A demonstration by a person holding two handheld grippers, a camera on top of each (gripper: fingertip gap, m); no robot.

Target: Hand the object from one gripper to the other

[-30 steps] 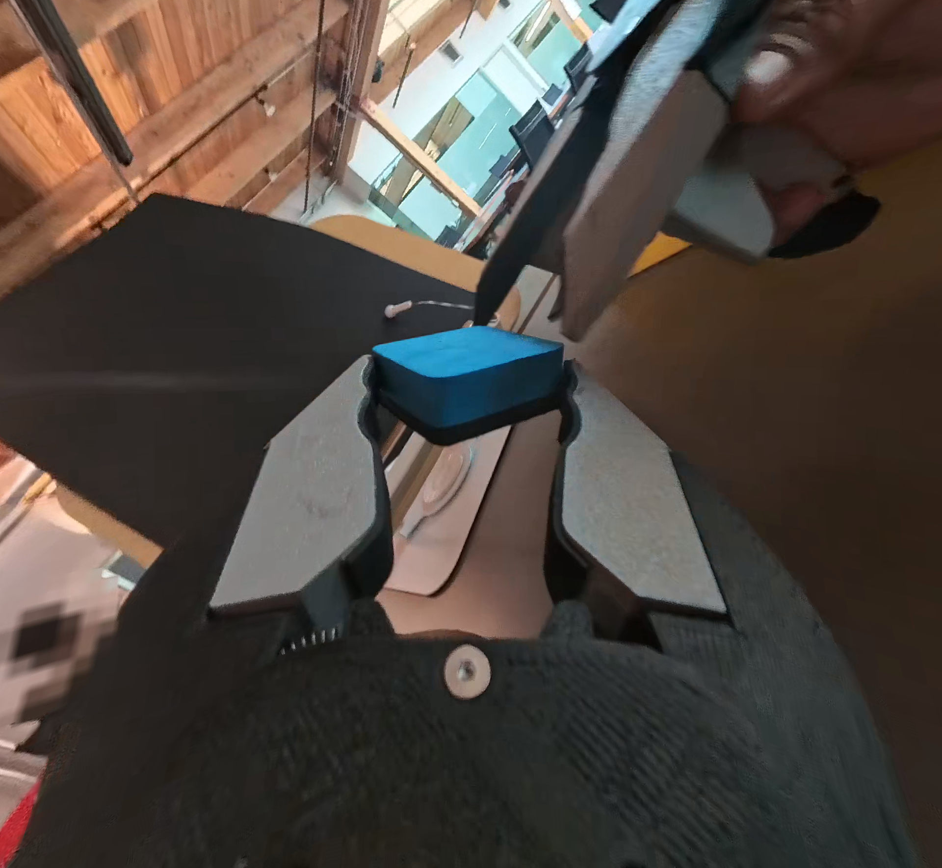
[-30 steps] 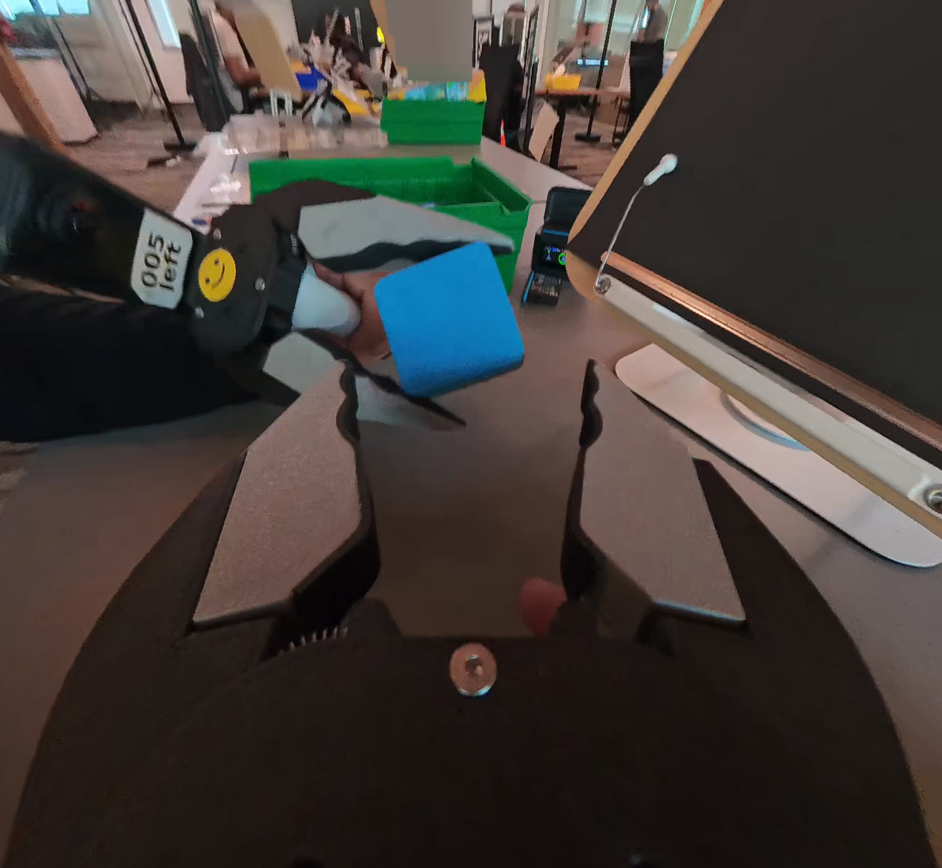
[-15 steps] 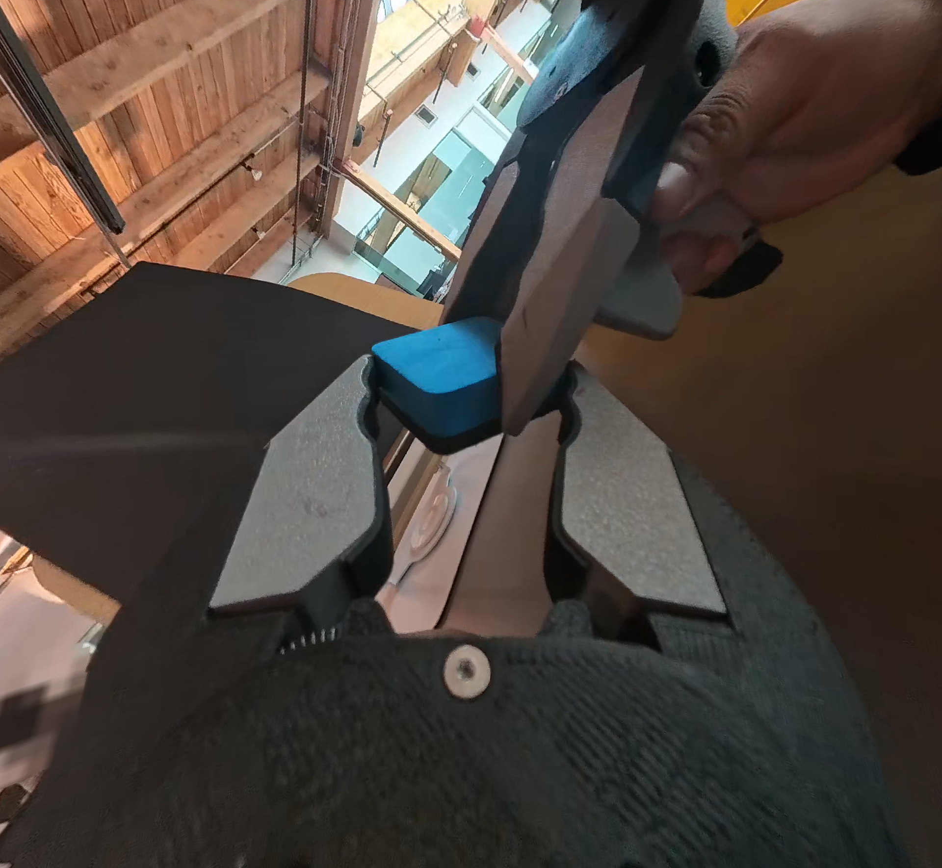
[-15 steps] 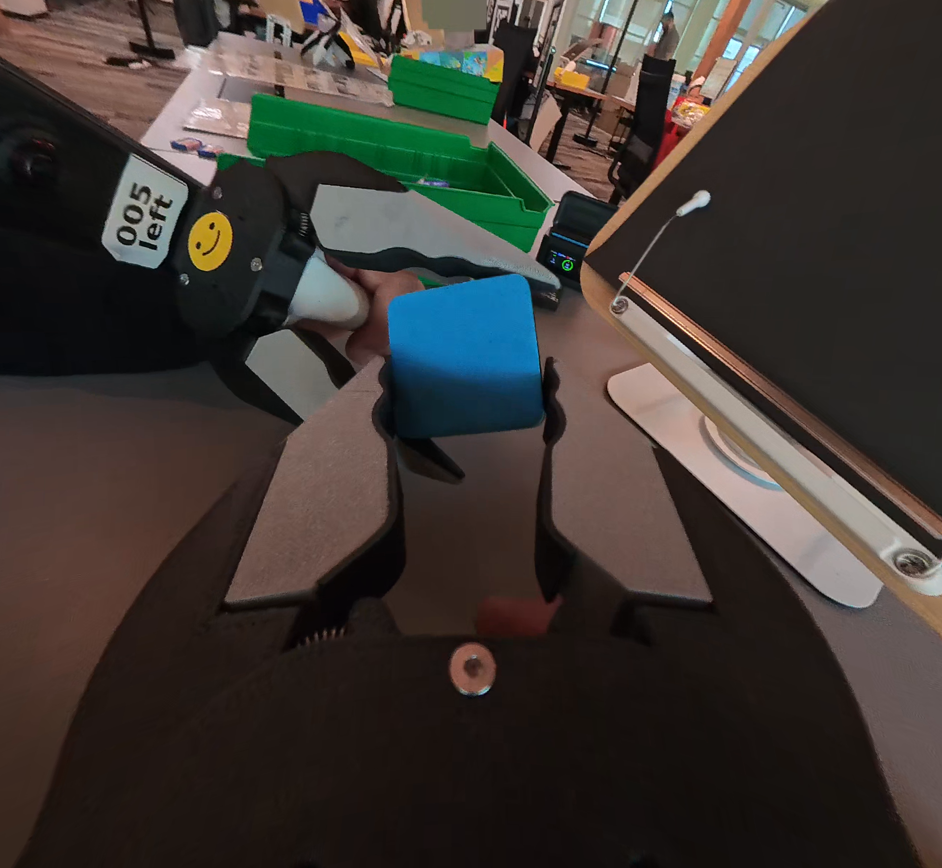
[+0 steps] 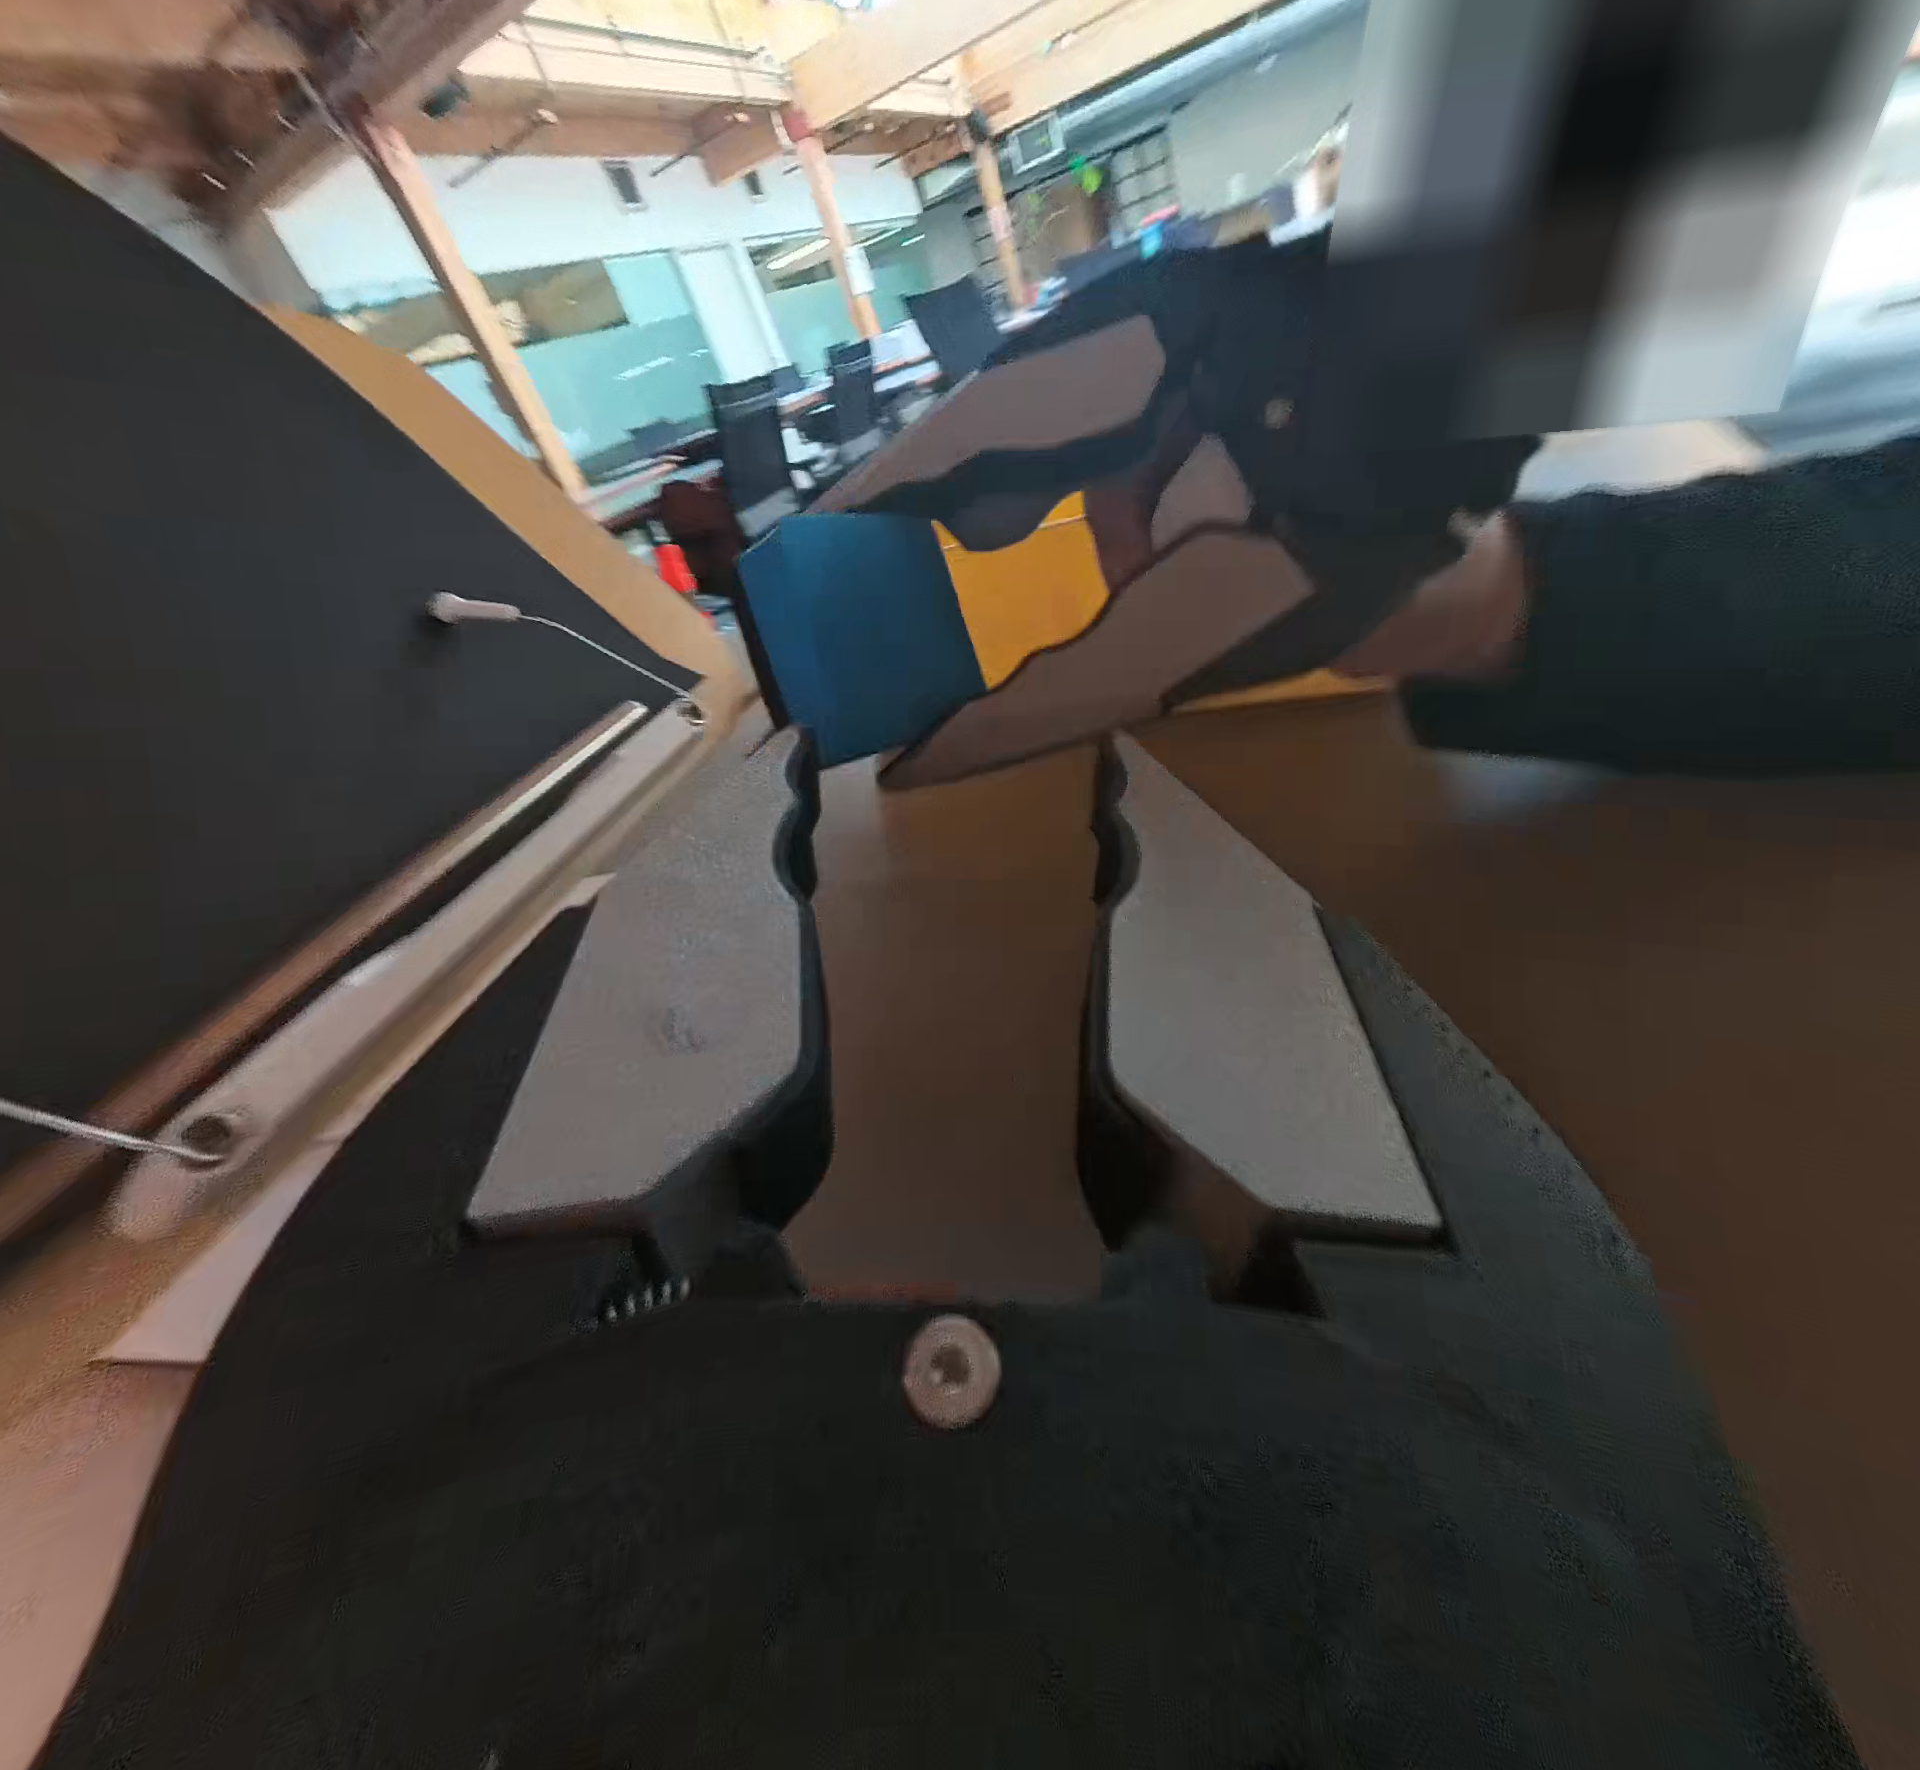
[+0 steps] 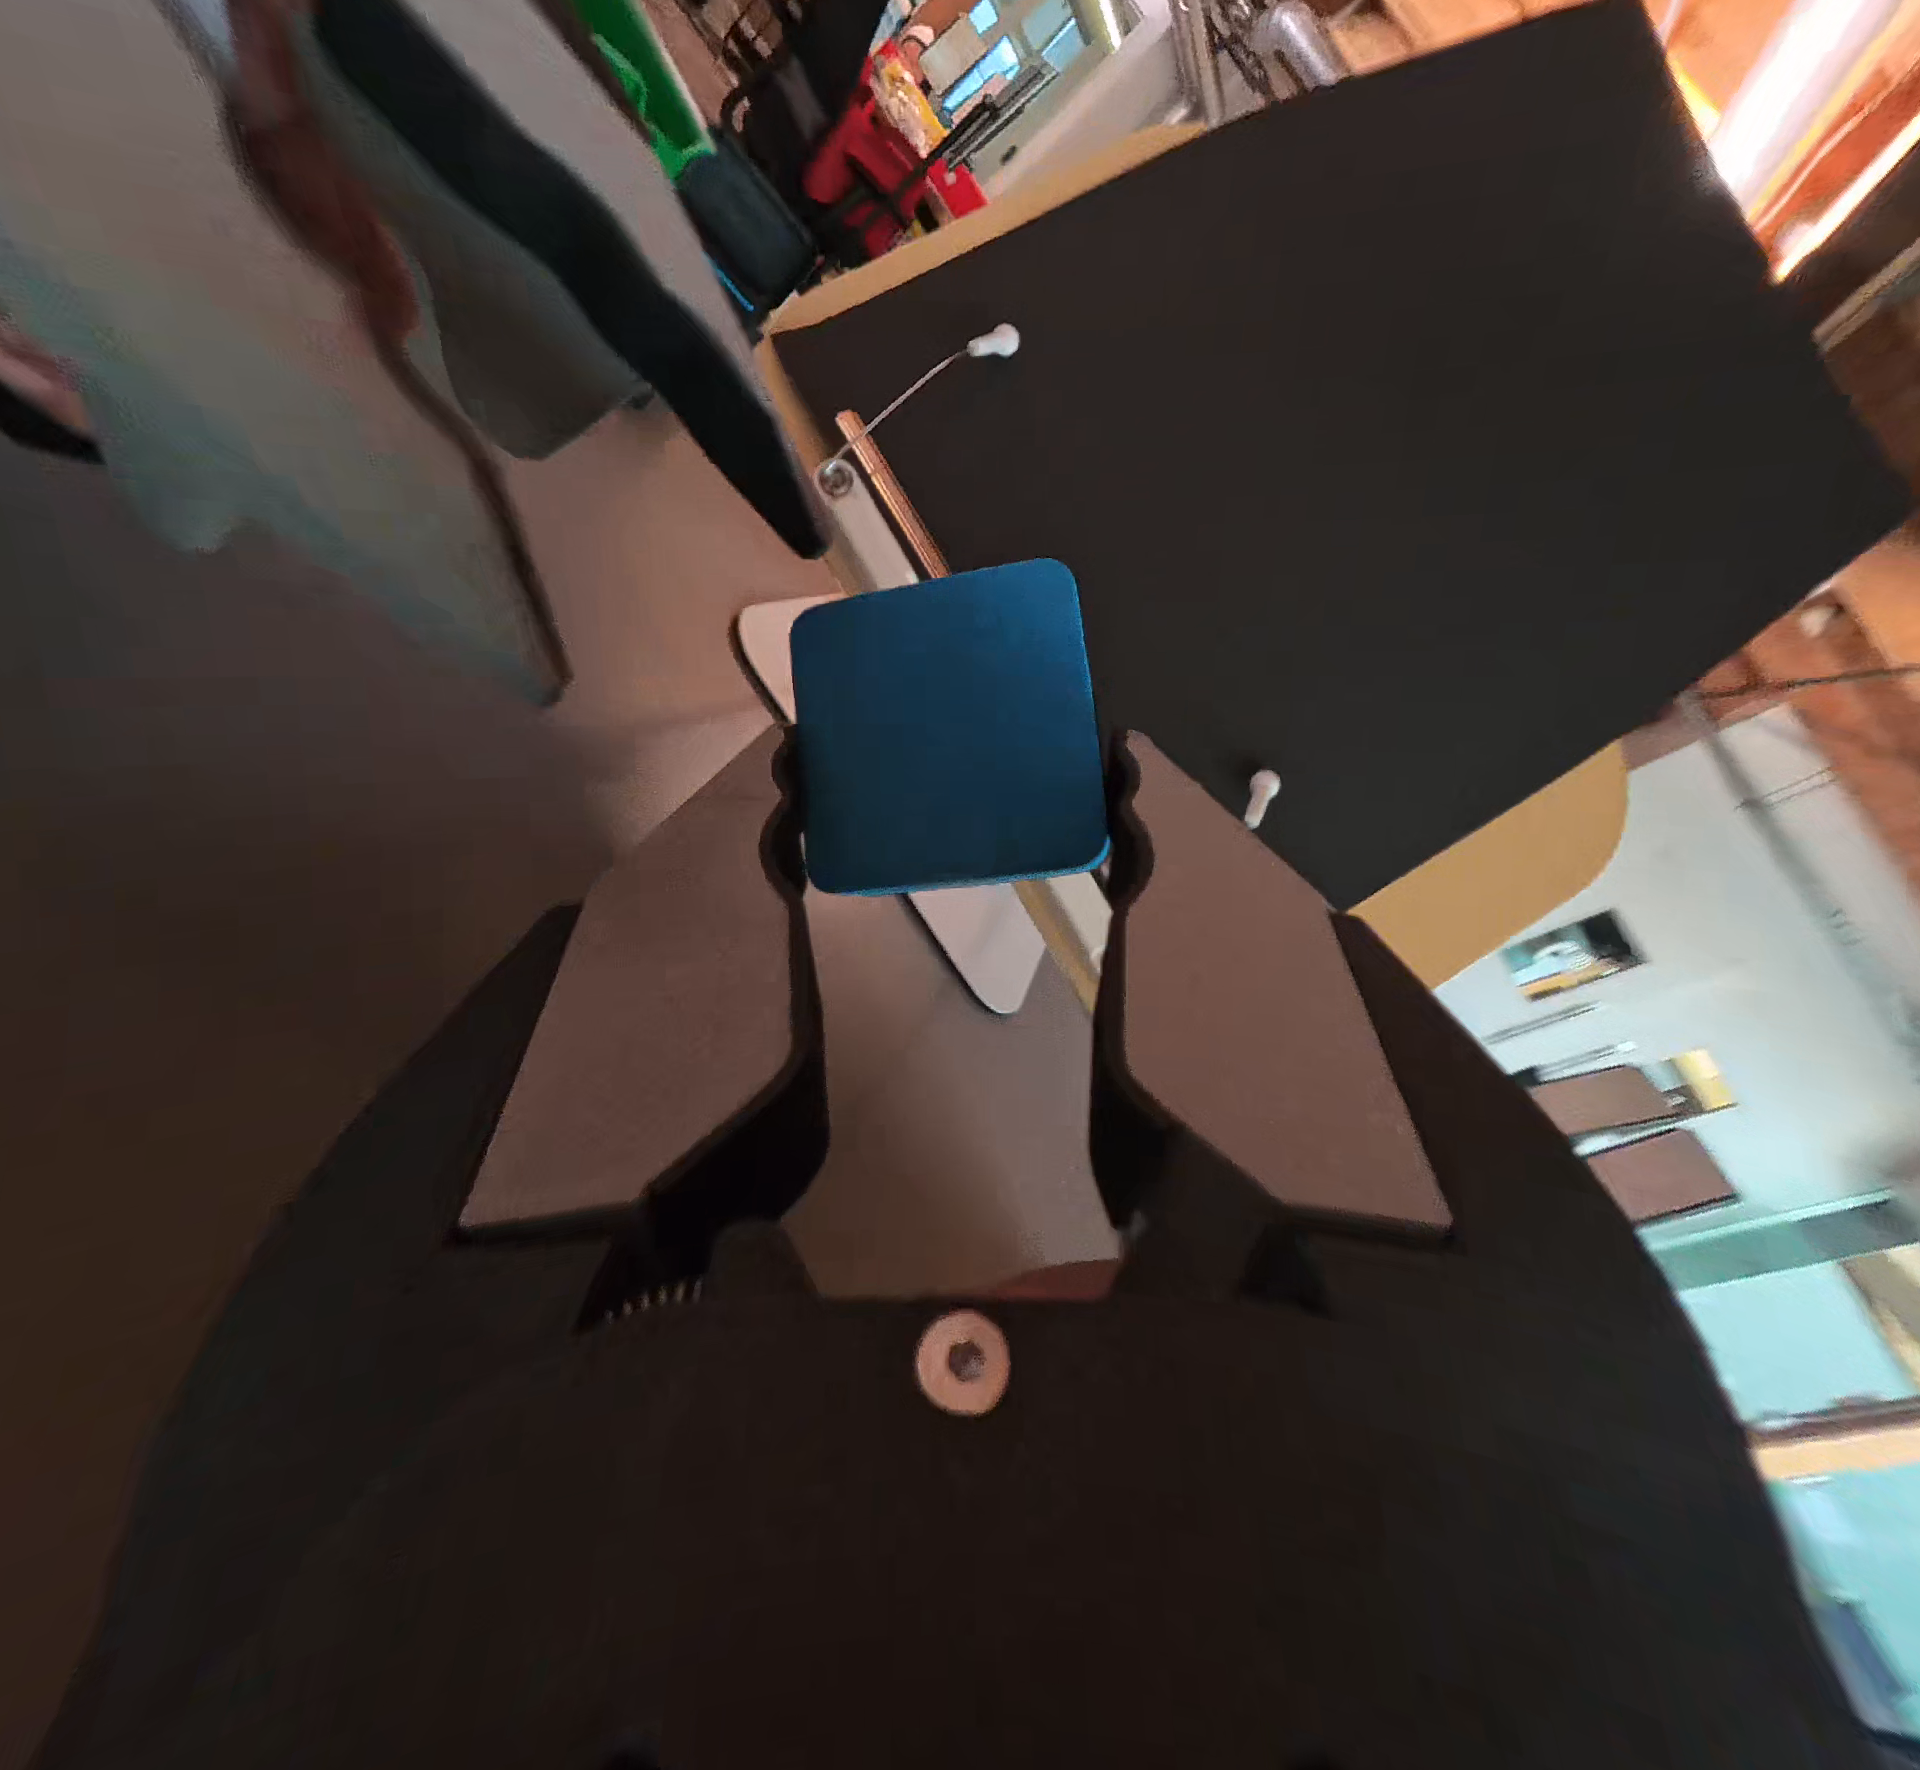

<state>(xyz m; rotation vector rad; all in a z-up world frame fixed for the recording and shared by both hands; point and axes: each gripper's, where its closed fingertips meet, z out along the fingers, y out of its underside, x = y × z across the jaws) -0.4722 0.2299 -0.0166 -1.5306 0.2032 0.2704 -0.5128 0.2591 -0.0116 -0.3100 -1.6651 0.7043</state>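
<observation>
A blue foam block (image 6: 945, 728) sits clamped between the fingertips of my right gripper (image 6: 951, 811), which is shut on it above the table. In the left wrist view the same block (image 5: 857, 640) shows just ahead of my left gripper (image 5: 951, 790), held by the right gripper's fingers (image 5: 1091, 681) coming in from the right. My left gripper is open and empty, its fingertips just below and short of the block. A hand in a dark sleeve (image 5: 1704, 619) holds the right gripper.
A tilted black board (image 5: 208, 598) with a tan edge and a white base plate (image 6: 977, 951) stands close on the left of the left gripper and behind the block. A brown tabletop (image 5: 1558, 941) lies below. A green bin (image 6: 613, 37) stands far off. About 5 centimeters separates my left fingertips from my right.
My left gripper let go of the blue block and drew back. My right gripper closed on the block and now carries it alone, and both views have swung round.
</observation>
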